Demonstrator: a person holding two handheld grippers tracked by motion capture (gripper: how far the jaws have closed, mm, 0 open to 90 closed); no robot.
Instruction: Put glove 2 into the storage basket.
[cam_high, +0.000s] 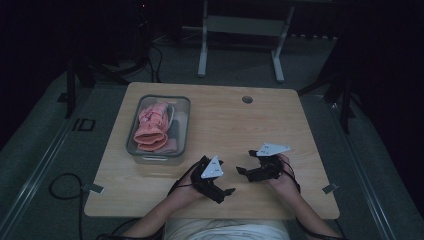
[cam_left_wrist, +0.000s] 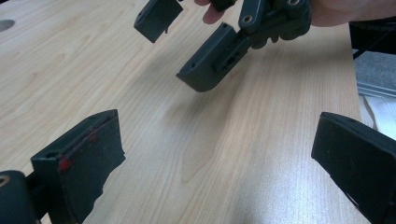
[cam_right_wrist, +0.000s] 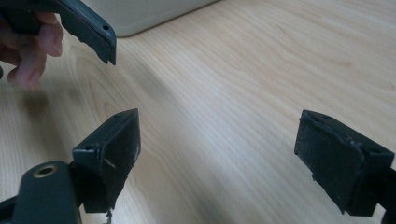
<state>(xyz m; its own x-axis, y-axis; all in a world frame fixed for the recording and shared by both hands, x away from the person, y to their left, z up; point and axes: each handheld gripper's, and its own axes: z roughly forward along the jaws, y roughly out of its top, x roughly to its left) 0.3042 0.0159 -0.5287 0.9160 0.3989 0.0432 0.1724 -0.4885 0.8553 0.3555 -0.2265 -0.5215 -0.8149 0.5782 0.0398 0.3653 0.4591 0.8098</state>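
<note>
There is one wooden table (cam_high: 260, 130), and on it stands a single clear plastic bin (cam_high: 183, 131) holding what looks like two pieces of pink cloth, a rolled bundle (cam_high: 151, 126) on top and a flatter piece (cam_high: 170, 146) beneath, though the dim light makes that count uncertain. Two hand-held grippers are over the near edge, the left gripper (cam_high: 228, 192) and the right gripper (cam_high: 246, 162), each with two black jaws standing wide apart and one grey three-cornered plate. One round hole (cam_high: 247, 99) is cut in the tabletop.

black claws (cam_high: 235, 181), pink cloth (cam_high: 151, 127), grey bin (cam_high: 183, 127), pale wood table (cam_high: 260, 125)
</note>
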